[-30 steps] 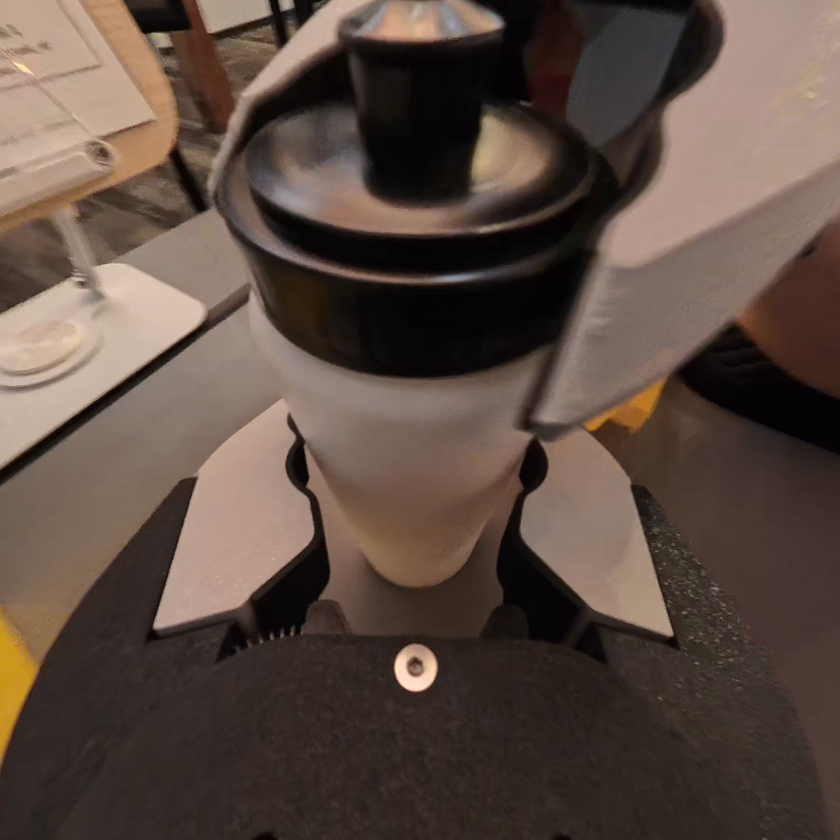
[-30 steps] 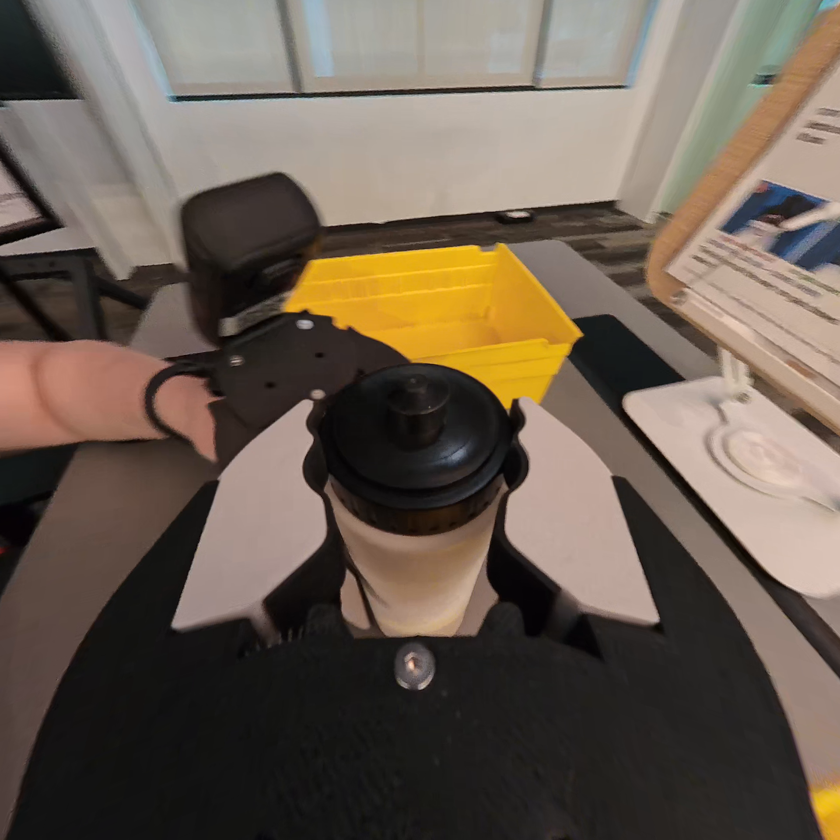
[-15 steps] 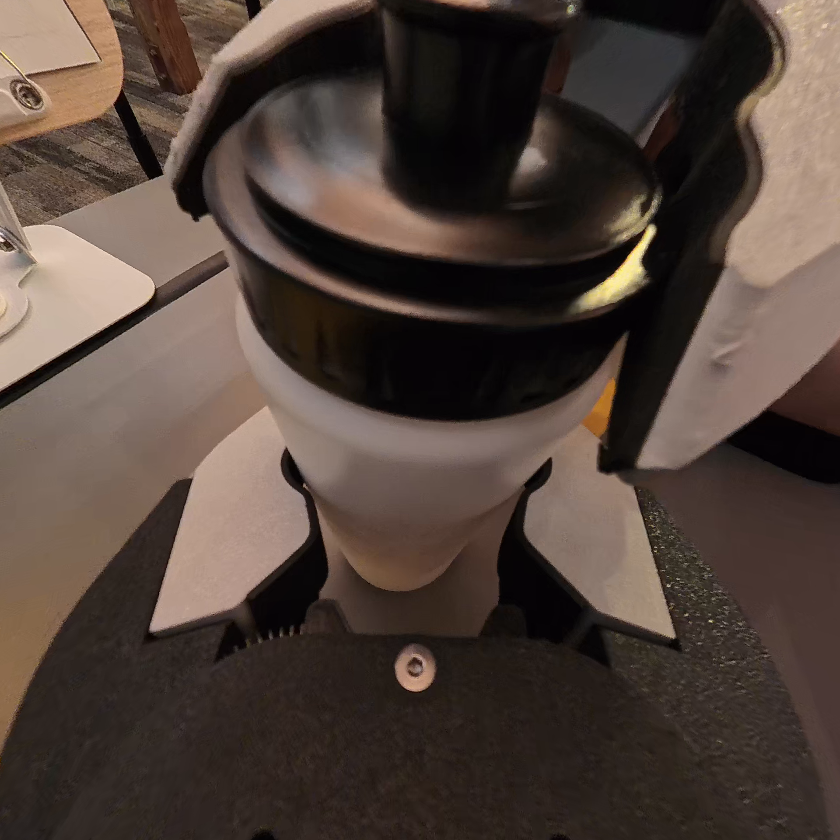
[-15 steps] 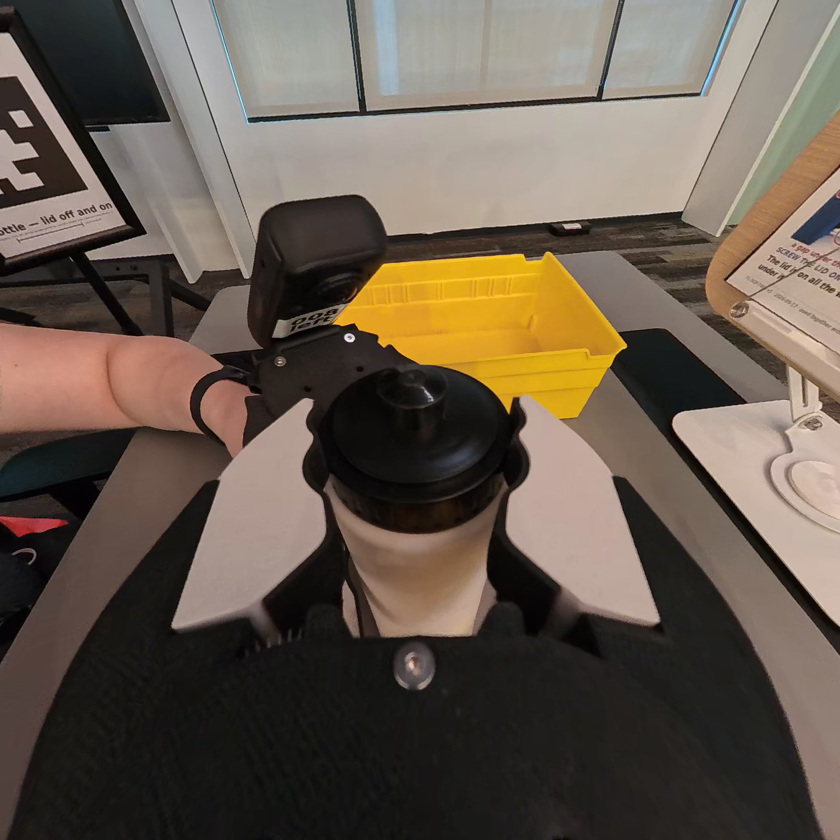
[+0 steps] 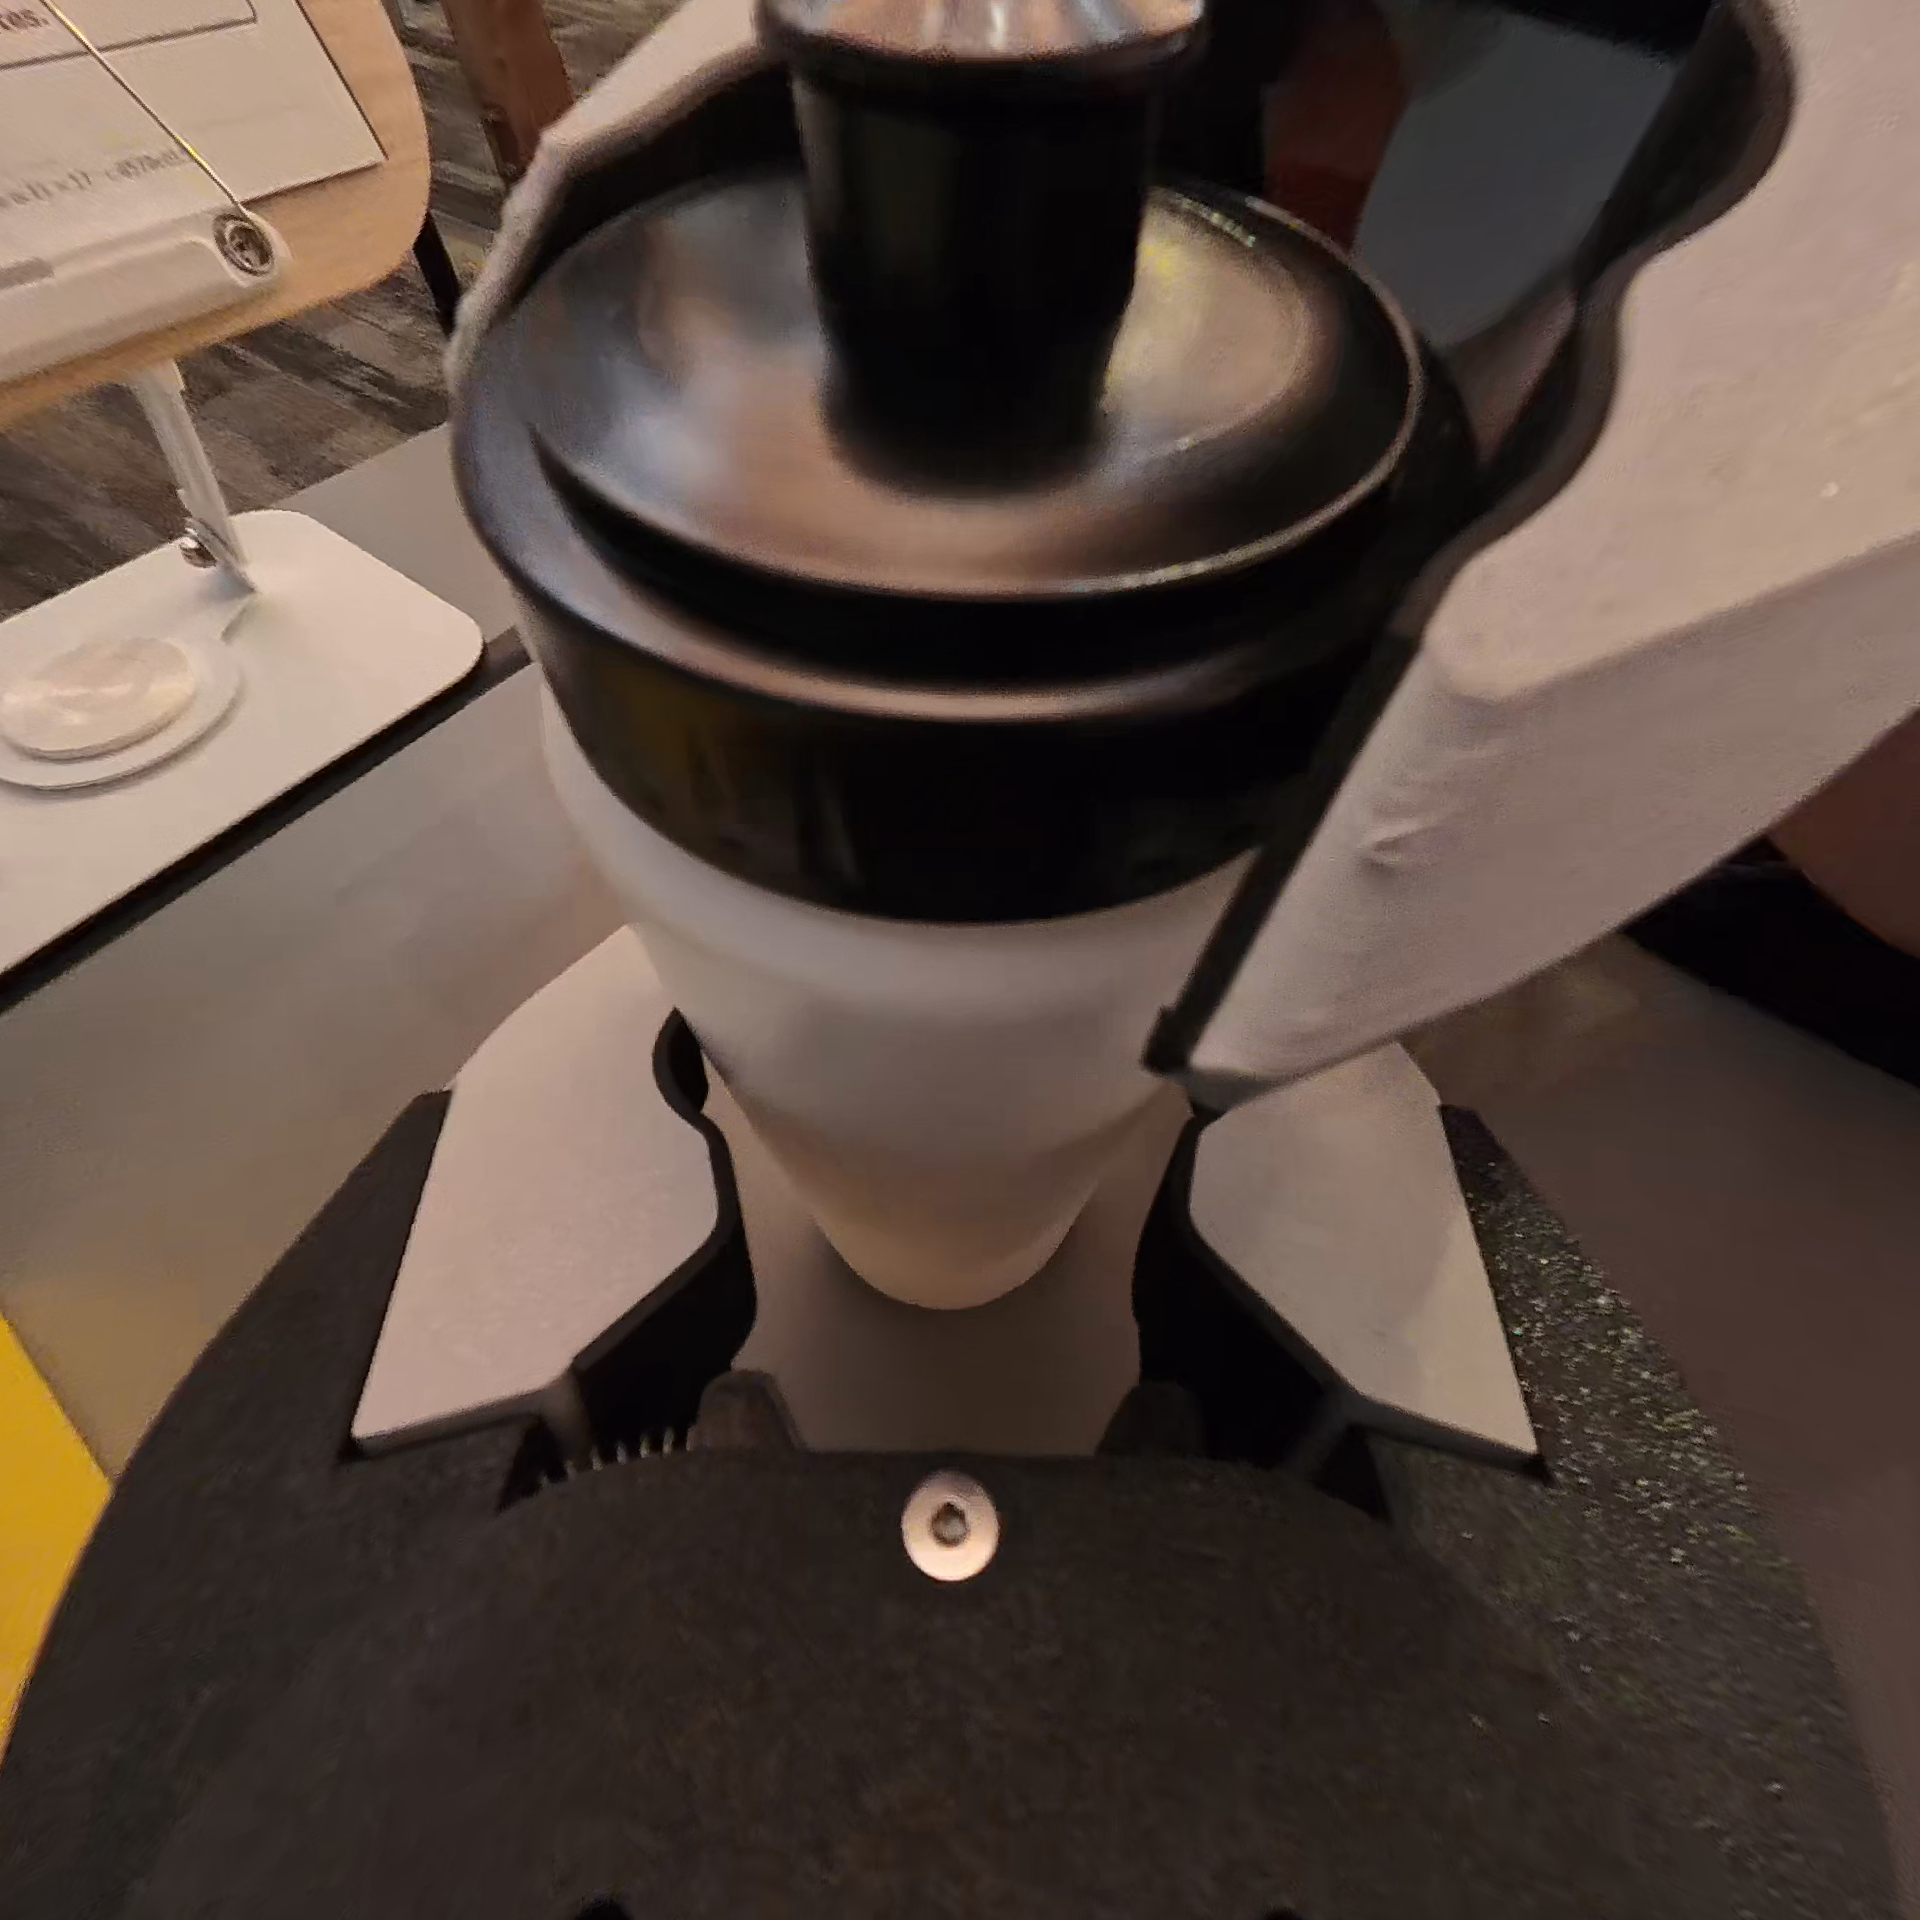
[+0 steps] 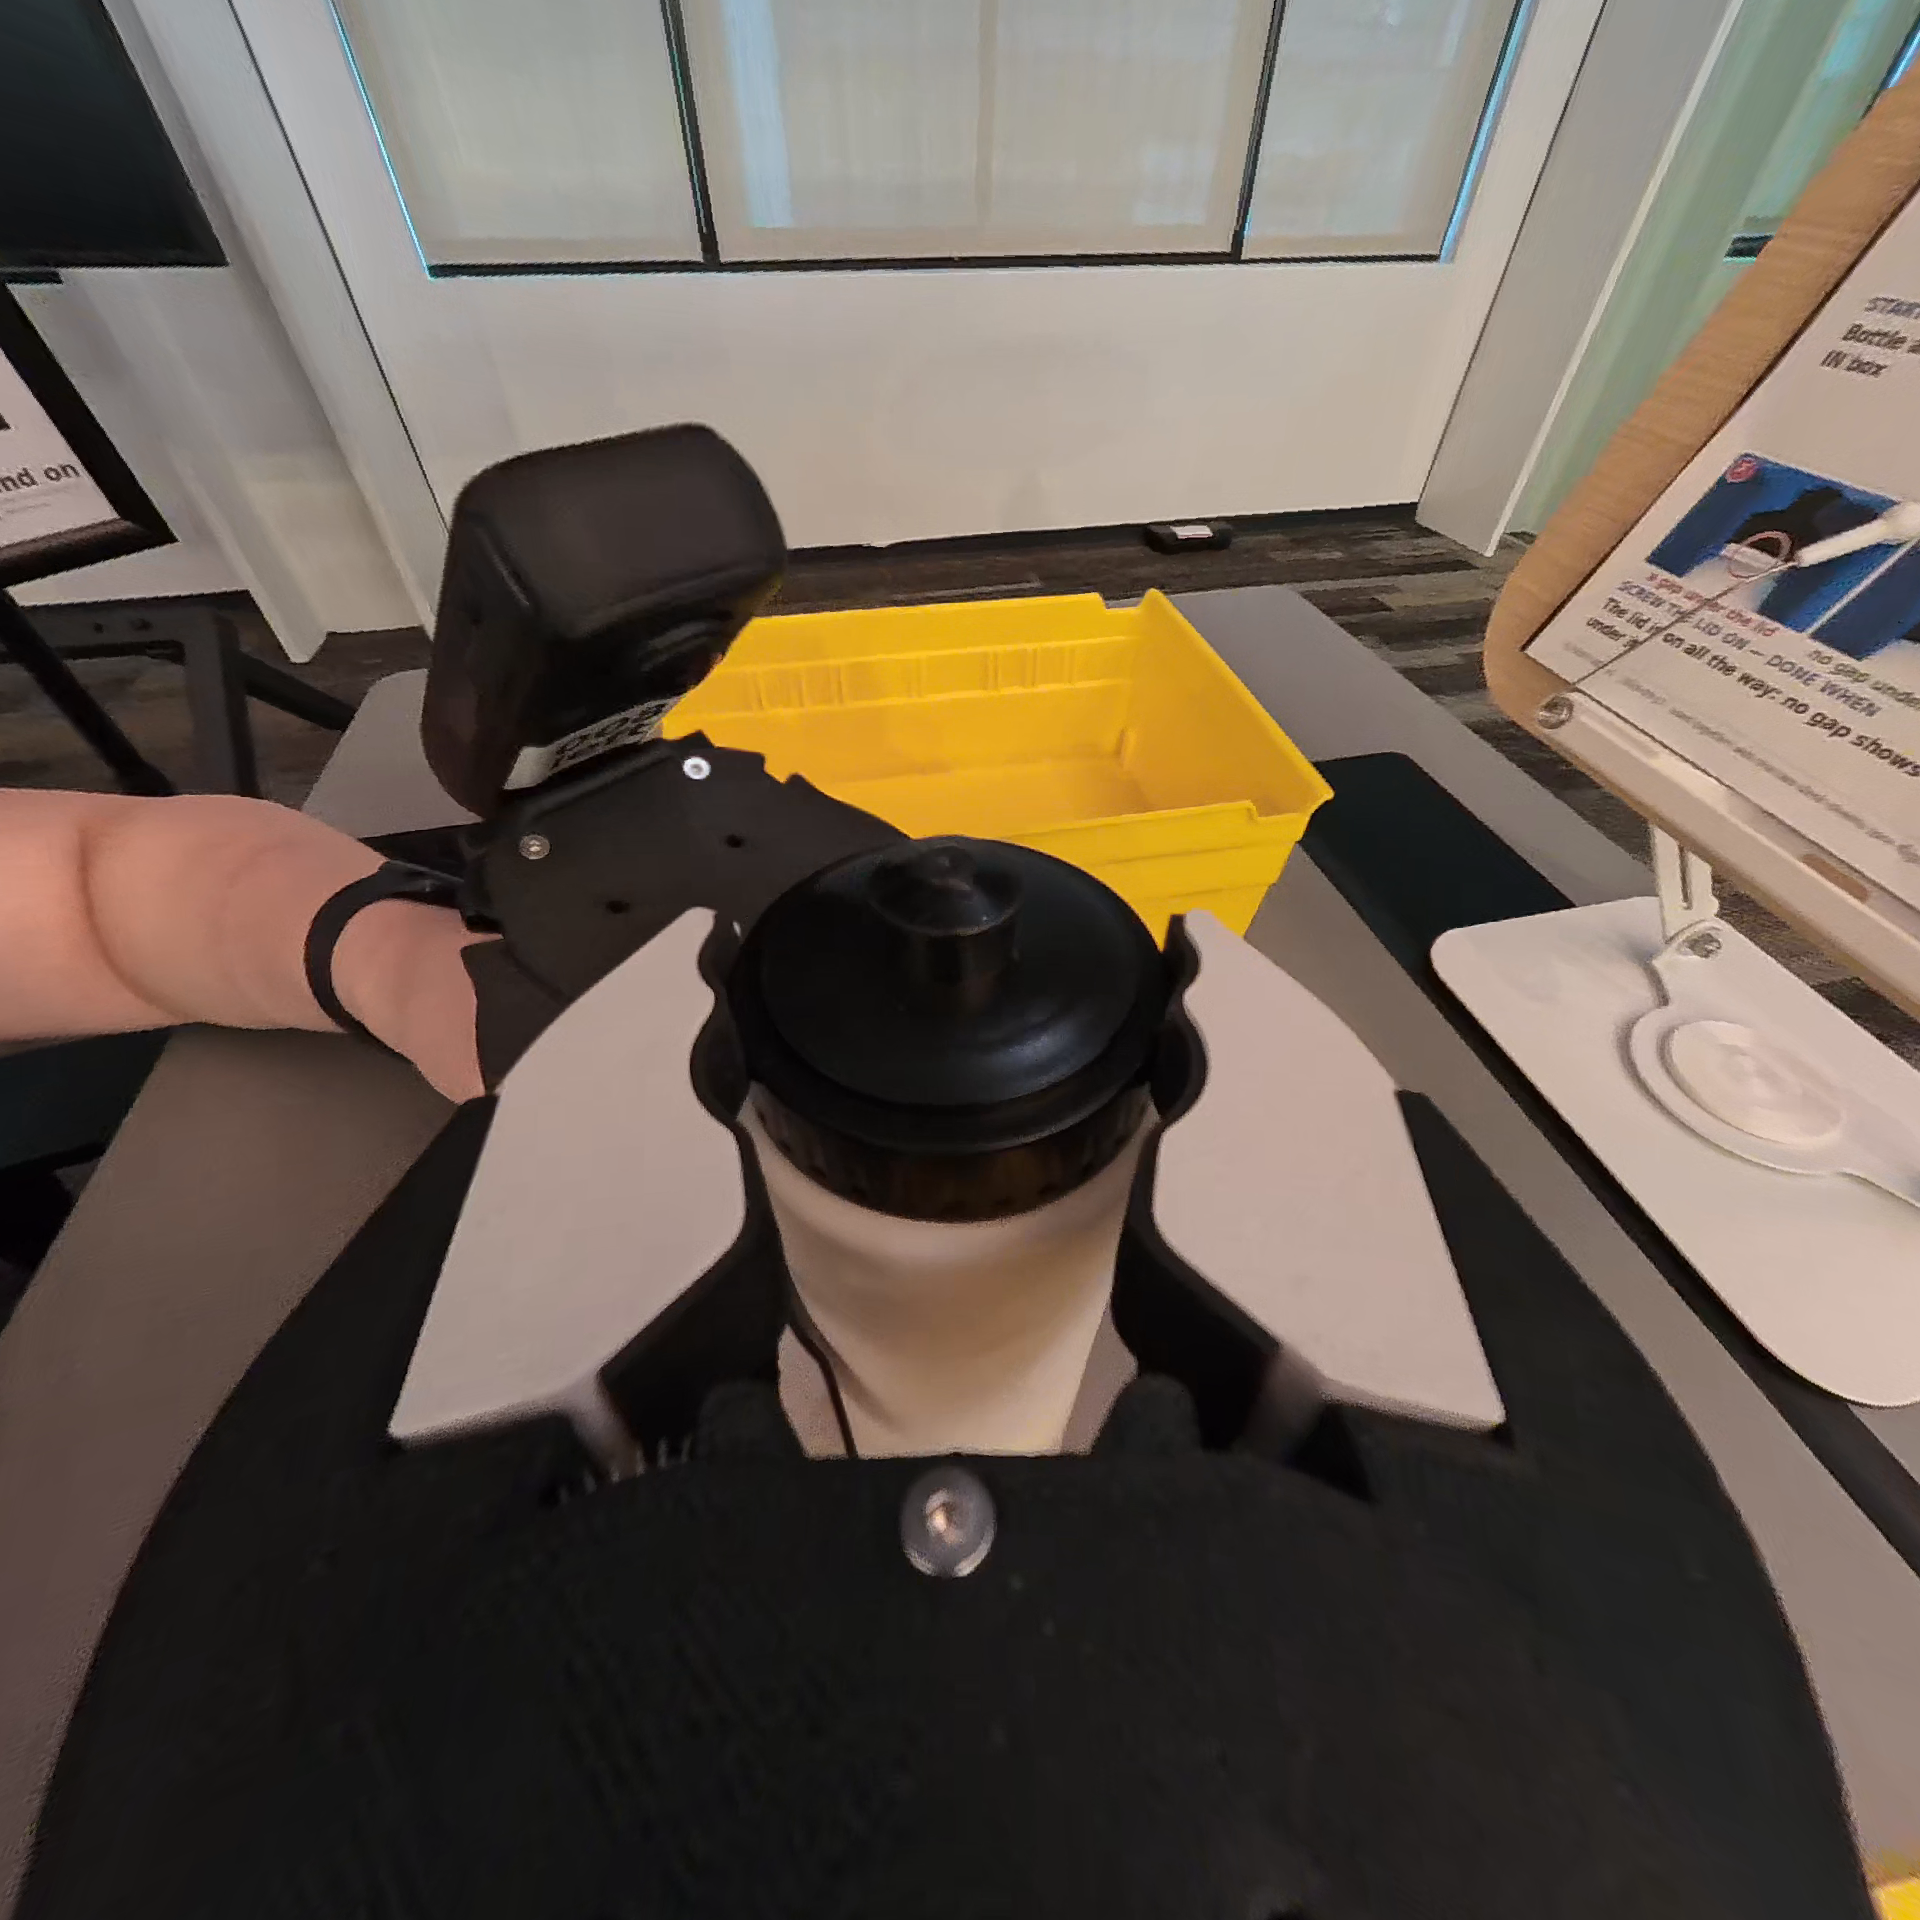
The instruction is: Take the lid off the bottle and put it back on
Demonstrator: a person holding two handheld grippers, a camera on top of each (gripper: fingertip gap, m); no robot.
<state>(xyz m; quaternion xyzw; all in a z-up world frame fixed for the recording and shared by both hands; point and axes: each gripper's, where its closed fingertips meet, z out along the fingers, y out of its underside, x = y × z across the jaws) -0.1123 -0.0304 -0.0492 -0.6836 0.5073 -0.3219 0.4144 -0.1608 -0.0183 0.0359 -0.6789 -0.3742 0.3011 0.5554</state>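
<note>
A white bottle (image 5: 914,1039) with a black screw lid (image 5: 935,623) stands upright on the grey table. My left gripper (image 5: 935,1081) is shut on the bottle's white body below the lid. My right gripper (image 6: 951,997) is shut on the lid (image 6: 945,1039), its grey fingers (image 6: 1288,1164) pressing on both sides of the rim. The bottle body (image 6: 935,1320) shows below it. In the left wrist view the right gripper's fingers (image 5: 1558,623) wrap the lid. In the right wrist view the left gripper (image 6: 644,862) and the hand holding it (image 6: 208,914) reach in from the left. The lid sits on the bottle.
A yellow bin (image 6: 1018,727) stands just behind the bottle. A white stand (image 6: 1714,1091) with a wooden instruction board (image 6: 1766,520) is to the right; it also shows in the left wrist view (image 5: 208,675). A black mat (image 6: 1413,831) lies by the bin.
Both views have swung back and forth around the bottle while both grips stayed shut. The right gripper has turned about the lid. The lid still sits on the bottle.
</note>
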